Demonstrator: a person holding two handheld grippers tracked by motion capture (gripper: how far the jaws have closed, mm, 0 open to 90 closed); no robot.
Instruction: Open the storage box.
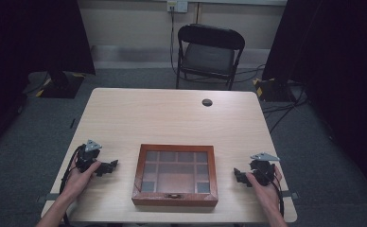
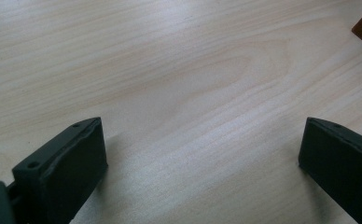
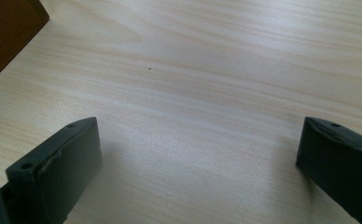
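Box (image 1: 175, 175) of reddish-brown wood sits closed near the front edge of the table (image 1: 139, 113), about midway between its left and right edges, with a small metal clasp (image 1: 174, 195) at the middle of its front wall. Its lid is a wooden frame around a glass pane; through the glass a grid of compartments shows, and I cannot tell whether anything lies in them.

Left gripper (image 1: 110, 166) rests on the table to the left of the box, well apart from it, jaws spread wide with bare wood between them in the left gripper view. Right gripper (image 1: 237, 175) rests likewise to the right, jaws equally wide and holding nothing.

Handling, as judged: the box looks rigid and moderately heavy, its varnished sides likely somewhat slippery, and the glass fragile. Hold should be taken on the wooden frame or the side walls, never on the pane; opening would start at the clasp and the lid's front rail.
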